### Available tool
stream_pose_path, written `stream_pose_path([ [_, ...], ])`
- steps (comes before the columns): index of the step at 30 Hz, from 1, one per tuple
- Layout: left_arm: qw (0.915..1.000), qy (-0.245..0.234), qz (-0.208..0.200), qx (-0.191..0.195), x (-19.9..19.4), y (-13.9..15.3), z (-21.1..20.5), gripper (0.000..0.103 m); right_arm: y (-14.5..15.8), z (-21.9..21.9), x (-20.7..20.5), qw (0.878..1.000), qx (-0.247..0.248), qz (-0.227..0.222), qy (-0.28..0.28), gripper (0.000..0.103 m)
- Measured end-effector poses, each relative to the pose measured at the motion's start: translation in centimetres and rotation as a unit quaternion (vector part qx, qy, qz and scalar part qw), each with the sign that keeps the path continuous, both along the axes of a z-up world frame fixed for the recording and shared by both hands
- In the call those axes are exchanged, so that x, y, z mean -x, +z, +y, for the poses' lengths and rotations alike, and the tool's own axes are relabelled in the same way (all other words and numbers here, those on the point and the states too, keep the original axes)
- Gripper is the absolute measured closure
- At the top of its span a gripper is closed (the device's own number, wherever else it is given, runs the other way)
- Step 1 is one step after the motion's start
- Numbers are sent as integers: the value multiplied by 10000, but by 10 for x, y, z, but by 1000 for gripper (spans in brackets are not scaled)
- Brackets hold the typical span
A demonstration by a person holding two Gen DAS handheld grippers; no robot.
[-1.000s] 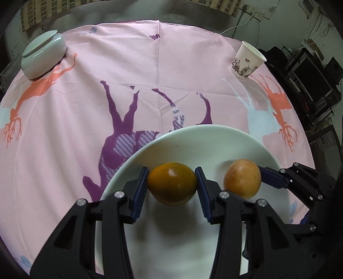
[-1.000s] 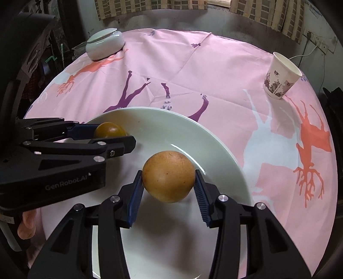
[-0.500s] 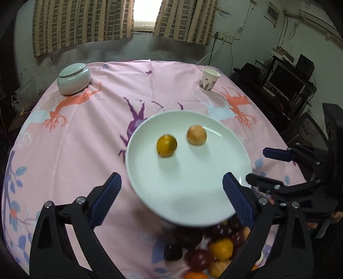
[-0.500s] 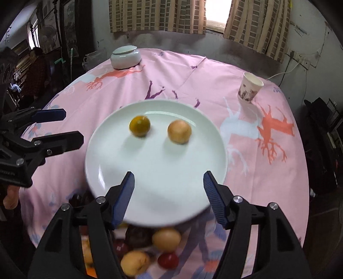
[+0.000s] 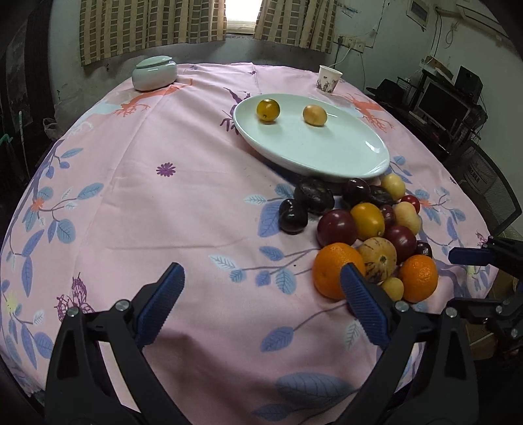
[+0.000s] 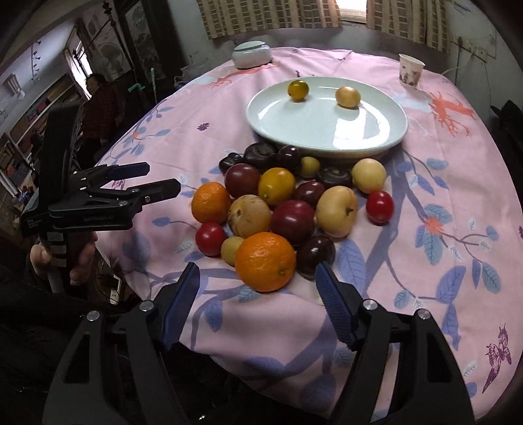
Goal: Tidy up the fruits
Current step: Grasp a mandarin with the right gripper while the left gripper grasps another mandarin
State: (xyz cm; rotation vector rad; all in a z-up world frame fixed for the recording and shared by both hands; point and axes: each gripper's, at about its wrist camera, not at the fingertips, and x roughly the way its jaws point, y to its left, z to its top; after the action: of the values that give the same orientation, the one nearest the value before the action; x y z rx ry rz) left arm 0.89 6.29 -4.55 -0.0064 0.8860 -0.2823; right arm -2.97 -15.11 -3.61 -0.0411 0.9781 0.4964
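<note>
Hovering released at the table's near edge, right gripper (image 6: 256,294) and left gripper (image 5: 261,300) next need the nearest orange (image 6: 265,261) for the plate (image 6: 327,130).

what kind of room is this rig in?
Likely a lived-in home room, not a lab: a round table under a pink printed tablecloth, curtained window, and a cluttered desk with a monitor to the side.
</note>
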Motion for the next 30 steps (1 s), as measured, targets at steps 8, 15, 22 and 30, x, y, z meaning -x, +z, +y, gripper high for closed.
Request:
stream_pose_path([
  [8,9999,60,57,131,21,-4,8,5,-21,15,-6,9984,533,118,-167,49],
  [15,9999,-49,9,157,26,-2,7,5,-25,16,-11,9969,653,-20,-443,49],
  [22,9997,-124,69,203,26,-5,4,5,-26,22,-10,9946,910,-148,-469,59],
  [30,9991,-339,133,196,18,-5,-16,5,-6,-18,1,9911,675,-306,-1103,59],
])
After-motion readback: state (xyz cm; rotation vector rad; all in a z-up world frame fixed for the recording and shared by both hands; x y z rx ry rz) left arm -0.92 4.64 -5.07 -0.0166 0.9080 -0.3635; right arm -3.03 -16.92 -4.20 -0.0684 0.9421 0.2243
